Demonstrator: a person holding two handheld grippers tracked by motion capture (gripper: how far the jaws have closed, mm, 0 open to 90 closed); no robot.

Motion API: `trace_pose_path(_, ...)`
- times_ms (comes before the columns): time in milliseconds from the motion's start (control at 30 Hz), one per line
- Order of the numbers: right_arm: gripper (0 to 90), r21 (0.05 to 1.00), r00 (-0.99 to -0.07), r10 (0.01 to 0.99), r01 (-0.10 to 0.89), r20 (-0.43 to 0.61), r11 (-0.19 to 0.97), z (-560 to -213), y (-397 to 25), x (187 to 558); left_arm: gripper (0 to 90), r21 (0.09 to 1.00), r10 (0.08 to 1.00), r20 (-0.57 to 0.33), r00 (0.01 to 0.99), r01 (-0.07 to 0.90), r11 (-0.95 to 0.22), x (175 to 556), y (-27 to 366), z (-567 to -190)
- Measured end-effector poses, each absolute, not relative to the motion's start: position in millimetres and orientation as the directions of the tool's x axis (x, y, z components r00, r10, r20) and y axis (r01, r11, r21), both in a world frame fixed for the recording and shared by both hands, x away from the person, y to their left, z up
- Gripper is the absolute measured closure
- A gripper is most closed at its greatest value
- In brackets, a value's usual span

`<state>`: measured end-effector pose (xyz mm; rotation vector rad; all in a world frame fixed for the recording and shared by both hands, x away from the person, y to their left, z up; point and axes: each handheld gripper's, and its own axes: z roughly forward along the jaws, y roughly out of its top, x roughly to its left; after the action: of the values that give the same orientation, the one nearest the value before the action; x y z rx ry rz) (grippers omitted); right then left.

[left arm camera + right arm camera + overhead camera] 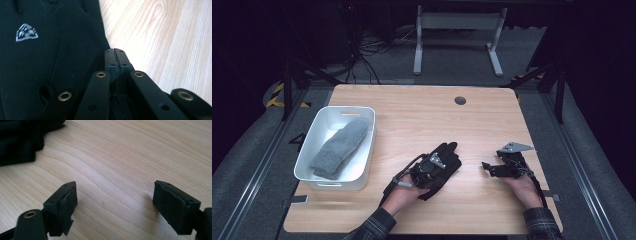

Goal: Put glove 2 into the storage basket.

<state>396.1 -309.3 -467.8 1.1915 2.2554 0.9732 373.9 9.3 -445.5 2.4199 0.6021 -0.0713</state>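
resting on black glove (447,162), left gripper (435,161) fingers clenched, right gripper (488,167) fingers released beside it

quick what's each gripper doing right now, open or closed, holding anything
Left gripper: jaws shut, at the edge of the black glove; whether it pinches the glove cannot be told.
Right gripper: open, empty, over the bare table.

Pale wood worktop (422,120), round grommet hole (460,100) near far edge. Grey carpet floor (452,65) beyond. White desk frame (457,35) at back, cable tangle (367,50) beside it. Surroundings dark; yellow-black hazard tape (276,95) left.
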Motion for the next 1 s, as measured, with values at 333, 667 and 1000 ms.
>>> trace_pose_path(333, 17.8, 0.739, -0.547, 0.837, 0.550, -0.032, 0.388, -468.2, -309.3, 396.5, 86.7, 0.563, 0.395, -0.203, 0.896, 0.437, -0.702, 372.8, 23.5, -442.1)
trace_pose_path(667, 17.3, 0.739, -0.546, 0.837, 0.551, -0.032, 0.387, -468.3, -309.2, 396.6, 46.3, 0.616, 0.386, -0.110, 0.916, 0.368, -0.697, 378.6, 30.5, -416.1)
trace_pose_path(1000, 17.2, 0.739, -0.544, 0.838, 0.552, -0.032, 0.387, -468.4, -309.1, 396.7, 18.3, 0.638, 0.402, -0.028, 0.915, 0.326, -0.698, 405.3, 33.3, -416.5)
